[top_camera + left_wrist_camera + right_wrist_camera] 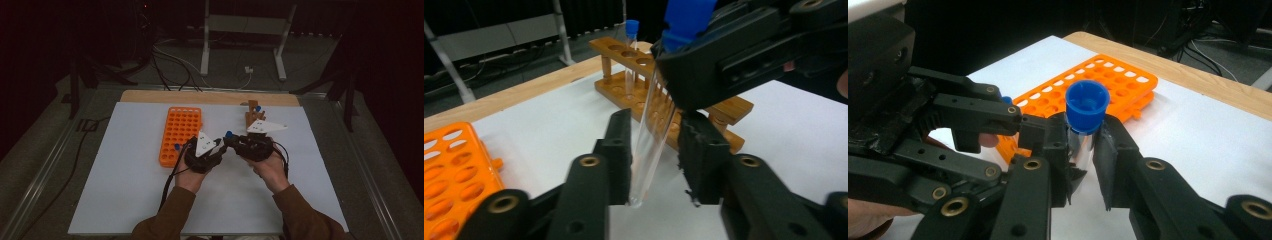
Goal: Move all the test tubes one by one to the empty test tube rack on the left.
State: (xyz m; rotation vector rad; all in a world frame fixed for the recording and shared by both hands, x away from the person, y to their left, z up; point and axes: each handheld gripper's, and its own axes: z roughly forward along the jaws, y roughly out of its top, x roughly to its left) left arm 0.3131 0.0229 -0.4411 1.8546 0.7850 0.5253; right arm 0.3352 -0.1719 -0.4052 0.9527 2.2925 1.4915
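1. High view: your left gripper (220, 143) and right gripper (231, 138) meet over the white bench (125, 200), between the orange rack (181, 134) and the wooden rack (252, 116).
2. Left gripper view: the test tube (651, 140) hangs between your left pads, which look closed around its lower body, though contact is hard to confirm. Thin, slippery and probably brittle; squeeze gently at mid-body.
3. Right gripper view: your right gripper is clenched on the tube just under its blue cap (1087, 106).
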